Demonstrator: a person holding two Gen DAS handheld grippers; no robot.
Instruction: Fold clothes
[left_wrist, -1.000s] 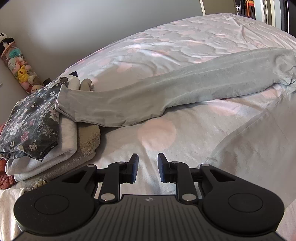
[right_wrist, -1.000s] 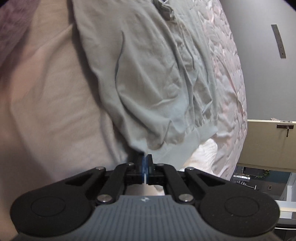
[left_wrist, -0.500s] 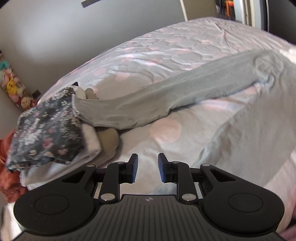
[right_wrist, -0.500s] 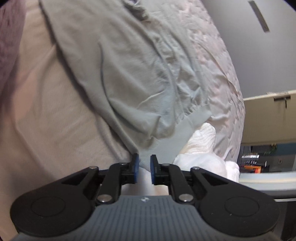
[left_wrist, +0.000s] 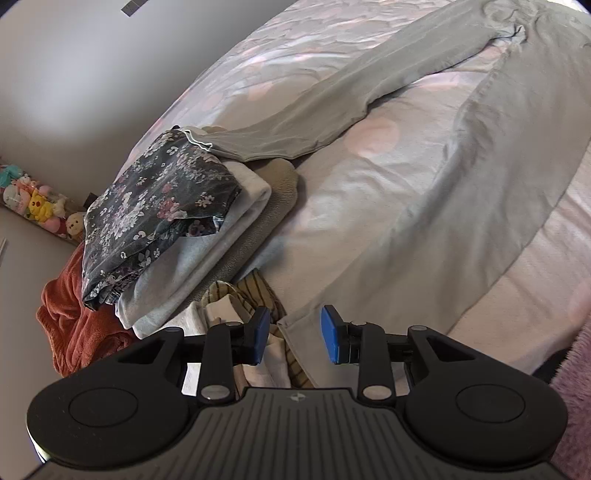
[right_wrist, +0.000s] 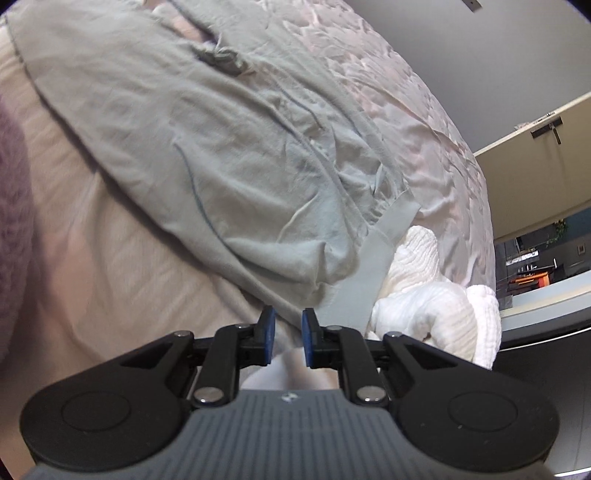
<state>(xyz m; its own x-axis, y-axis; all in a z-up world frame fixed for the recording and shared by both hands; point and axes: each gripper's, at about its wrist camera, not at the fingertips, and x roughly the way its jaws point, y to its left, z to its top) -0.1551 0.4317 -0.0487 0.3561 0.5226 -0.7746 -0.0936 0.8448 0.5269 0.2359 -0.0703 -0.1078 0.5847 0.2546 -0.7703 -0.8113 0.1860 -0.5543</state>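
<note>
Grey trousers lie spread across the bed, one leg end resting on the folded stack near the wall. We see the waistband beside a white knit at the bed edge. Our left gripper hangs over the other leg's hem with jaws opening and nothing pinched. Our right gripper stands slightly parted, clear of the cloth. Plush toys line the wall; a door stands open.

Left gripper angled down, jaws opening, nothing between; right gripper angled down, narrow gap, empty
</note>
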